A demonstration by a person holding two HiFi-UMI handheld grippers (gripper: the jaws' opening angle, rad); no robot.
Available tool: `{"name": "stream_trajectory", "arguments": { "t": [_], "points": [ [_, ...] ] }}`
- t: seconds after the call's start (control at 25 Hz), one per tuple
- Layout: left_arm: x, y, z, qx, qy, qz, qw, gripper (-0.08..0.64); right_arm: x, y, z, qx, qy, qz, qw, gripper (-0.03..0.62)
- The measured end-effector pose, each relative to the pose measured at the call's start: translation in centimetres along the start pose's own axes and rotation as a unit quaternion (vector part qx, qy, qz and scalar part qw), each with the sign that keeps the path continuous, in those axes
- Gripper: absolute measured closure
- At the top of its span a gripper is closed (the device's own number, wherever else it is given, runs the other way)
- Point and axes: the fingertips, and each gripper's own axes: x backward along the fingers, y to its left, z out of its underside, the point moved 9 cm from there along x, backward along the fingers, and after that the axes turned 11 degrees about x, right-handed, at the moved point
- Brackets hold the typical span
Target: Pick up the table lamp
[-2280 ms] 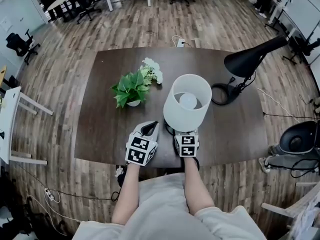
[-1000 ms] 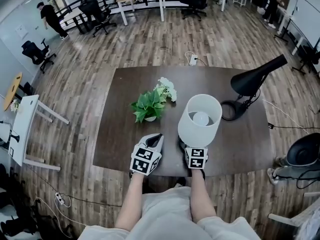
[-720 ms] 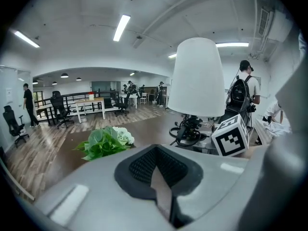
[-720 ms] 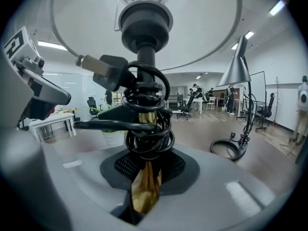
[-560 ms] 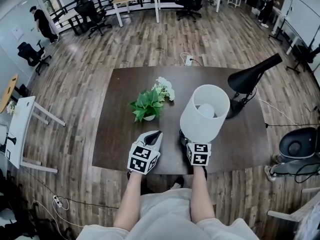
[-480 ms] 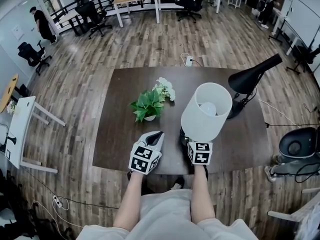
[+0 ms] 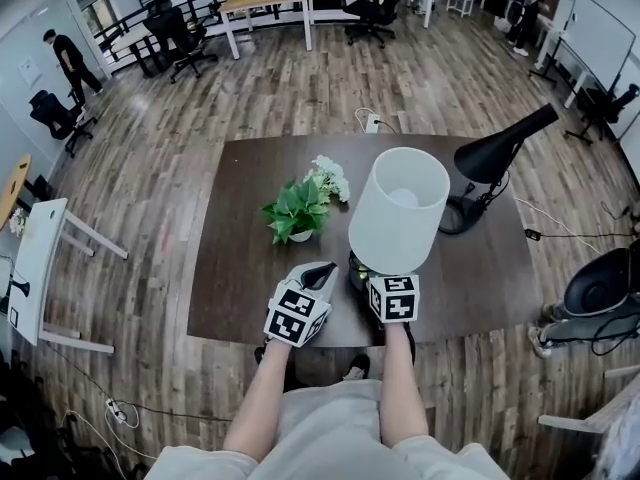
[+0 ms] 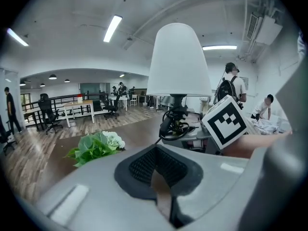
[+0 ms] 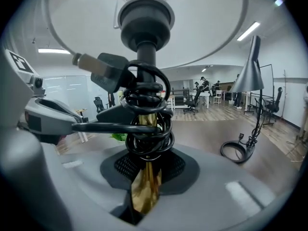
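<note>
The table lamp [image 7: 398, 208] has a white shade, a gold stem [image 9: 144, 186] and a black cord coiled round the stem [image 9: 147, 129]. My right gripper [image 7: 385, 286] is shut on the gold stem, just below the cord coil, and holds the lamp upright above the dark table [image 7: 240, 288]. The shade [image 8: 178, 61] also shows at the right of the left gripper view. My left gripper [image 7: 312, 280] is shut with nothing in it, just left of the lamp over the table's near edge.
A small green plant with white flowers [image 7: 300, 203] stands left of the lamp. A black desk lamp [image 7: 490, 158] with its coiled cord stands at the table's right end. Office chairs and desks fill the room behind.
The lamp has risen with my right gripper and its shade now looks larger and tilts slightly left. The left gripper has stayed in place.
</note>
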Motion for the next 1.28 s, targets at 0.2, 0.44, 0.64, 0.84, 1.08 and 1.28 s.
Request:
{"name": "stream_trajectory", "arguments": {
  "t": [0.2, 0.44, 0.64, 0.84, 1.08, 1.28],
  "points": [
    [0.4, 0.9, 0.3, 0.013, -0.006, -0.002, 0.9999, 0.56, 0.2, 0.2, 0.2, -0.009, 0.013, -0.004, 1.0, 0.488],
    [0.3, 1.1, 0.4, 0.023, -0.012, -0.002, 0.9997, 0.56, 0.5, -0.2, 0.1, -0.012, 0.027, -0.007, 1.0, 0.488],
    [0.1, 0.6, 0.4, 0.022, -0.012, 0.001, 0.9997, 0.56, 0.8, -0.5, 0.3, -0.012, 0.035, -0.002, 0.999, 0.488],
    [0.0, 0.1, 0.8, 0.02, -0.008, 0.004, 0.9998, 0.56, 1.2, -0.7, 0.4, -0.018, 0.031, 0.0, 0.999, 0.488],
    [-0.1, -0.5, 1.1, 0.019, -0.005, 0.005, 0.9998, 0.56, 1.5, -1.1, 0.8, -0.032, 0.031, 0.001, 0.999, 0.488],
    [0.0, -0.3, 0.9, 0.019, -0.006, 0.0, 0.9998, 0.56, 1.4, -1.6, 0.7, -0.037, 0.03, 0.006, 0.999, 0.488]
  ]
}}
